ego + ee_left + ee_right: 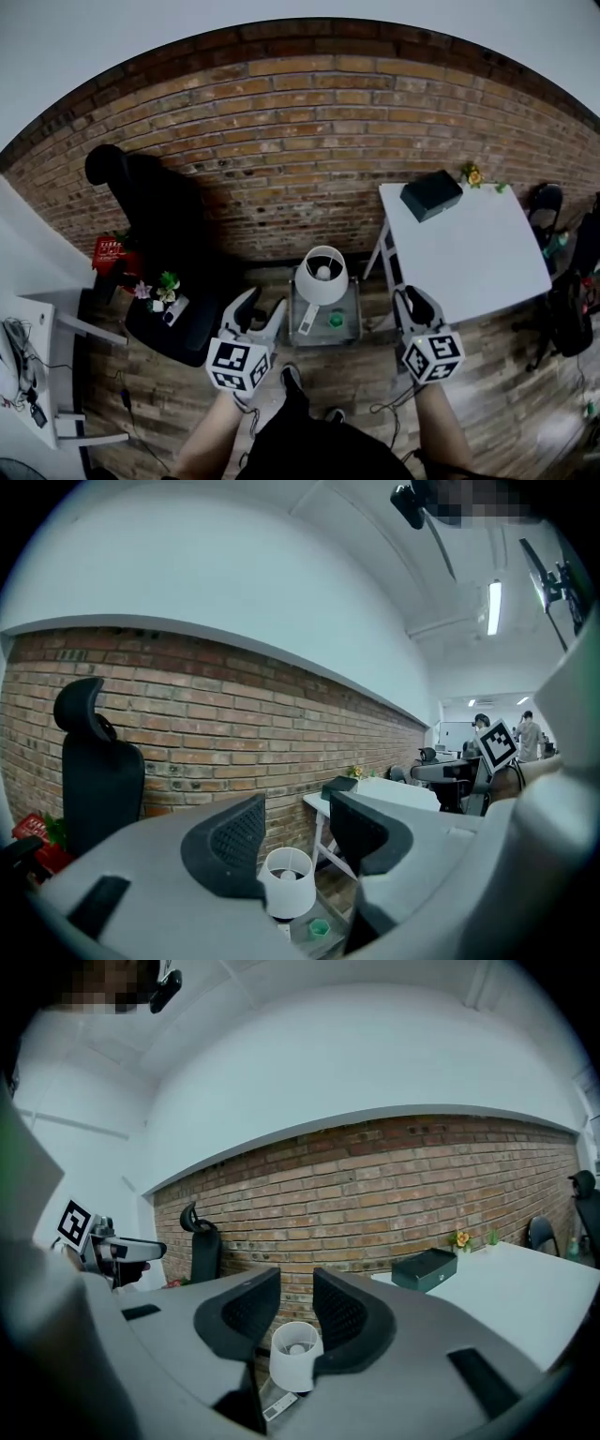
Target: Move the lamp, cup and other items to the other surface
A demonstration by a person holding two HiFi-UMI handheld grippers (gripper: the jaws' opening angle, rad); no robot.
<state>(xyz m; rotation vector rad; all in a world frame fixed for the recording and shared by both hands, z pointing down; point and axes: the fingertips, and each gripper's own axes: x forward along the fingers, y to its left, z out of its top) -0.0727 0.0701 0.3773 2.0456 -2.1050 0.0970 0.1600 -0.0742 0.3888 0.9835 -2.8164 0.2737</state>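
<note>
A lamp with a white shade (pixel 322 275) stands on a small grey stand (pixel 351 330) against the brick wall. A green cup (pixel 336 320) and a white flat item (pixel 308 319) sit beside its base. My left gripper (pixel 262 307) hovers just left of the stand, open and empty. My right gripper (pixel 412 302) hovers just right of it, its jaws narrowly apart with nothing between them. In the left gripper view the lamp (pixel 286 883) and cup (pixel 320 928) show beyond the open jaws of the left gripper (pixel 295 832). In the right gripper view the lamp (pixel 296 1354) shows beyond the right gripper (pixel 296 1302).
A white table (pixel 487 267) at the right holds a black box (pixel 431 194) and small flowers (pixel 472 174). A black office chair (pixel 155 211) at the left has small items (pixel 161 295) on its seat. A white desk (pixel 28 328) lies at the far left.
</note>
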